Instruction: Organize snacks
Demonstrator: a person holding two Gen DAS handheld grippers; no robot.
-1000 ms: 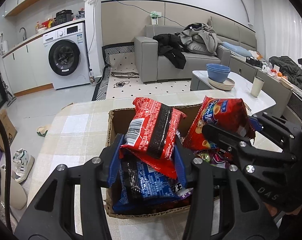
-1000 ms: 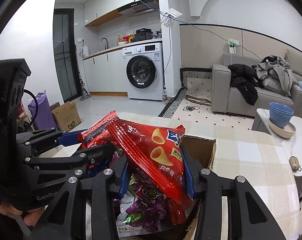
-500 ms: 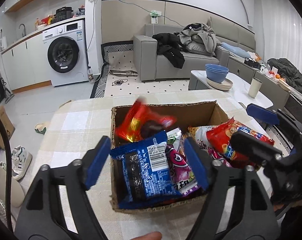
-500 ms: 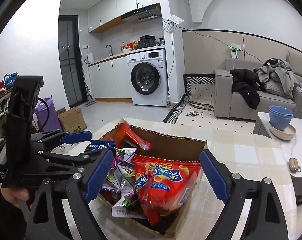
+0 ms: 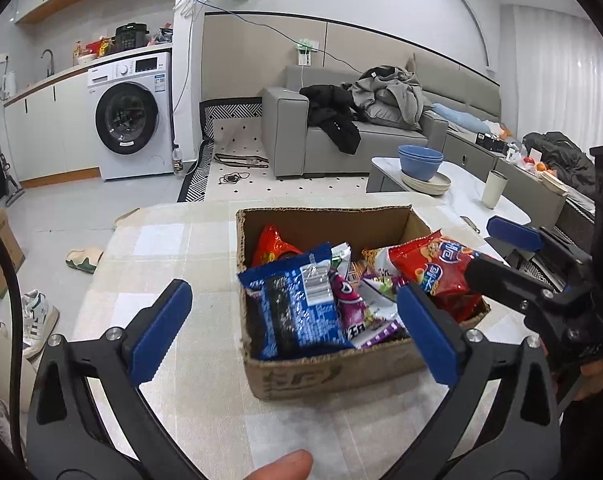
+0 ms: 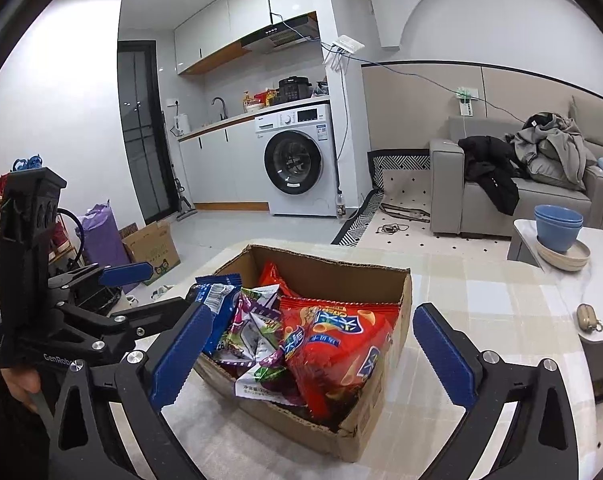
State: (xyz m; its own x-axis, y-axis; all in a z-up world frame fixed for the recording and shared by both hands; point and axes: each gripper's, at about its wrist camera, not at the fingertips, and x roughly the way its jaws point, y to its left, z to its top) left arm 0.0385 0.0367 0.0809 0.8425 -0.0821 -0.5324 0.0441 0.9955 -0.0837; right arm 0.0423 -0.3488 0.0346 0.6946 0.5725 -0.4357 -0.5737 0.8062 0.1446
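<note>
While both grippers hover over the checked surface, the snacks sit packed in the box: a blue pack, a purple pack and a red bag. The left gripper and right gripper both have jaws spread wide, empty.

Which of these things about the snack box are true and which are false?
1. Both grippers are open and hold nothing. True: left gripper, right gripper.
2. The cardboard box is empty. False: snack bags fill it.
3. The blue snack bag lies in the box. True.
4. The red chip bag lies on the floor. False: it is in the box.
5. Blue bowls sit on plates on the white table. True.
</note>
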